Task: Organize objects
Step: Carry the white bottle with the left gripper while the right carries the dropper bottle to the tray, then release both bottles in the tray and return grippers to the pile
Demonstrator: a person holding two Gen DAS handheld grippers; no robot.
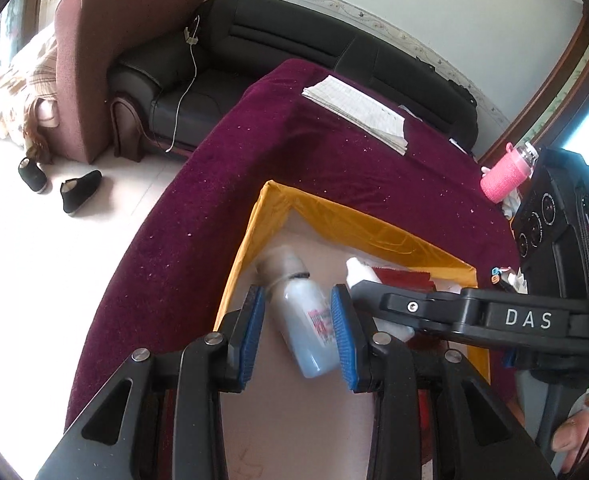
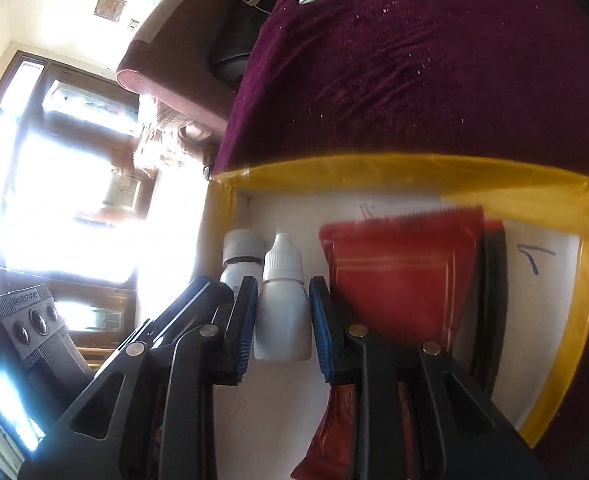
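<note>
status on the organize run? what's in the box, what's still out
Done: red packet lies in the yellow-rimmed box. In hand: left gripper clamps a bluish bottle, right gripper a white dropper bottle, both over the box. Left: pink-sleeved bottle and papers remain on the cloth.

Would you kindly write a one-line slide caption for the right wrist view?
Right gripper clamps a white dropper bottle over the yellow-rimmed box, beside a red sachet.

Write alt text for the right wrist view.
The right tongs grip a white dropper bottle over a yellow-rimmed tray. A red packet lies to its right, another bottle to its left; the tray sits on a purple cloth.
</note>
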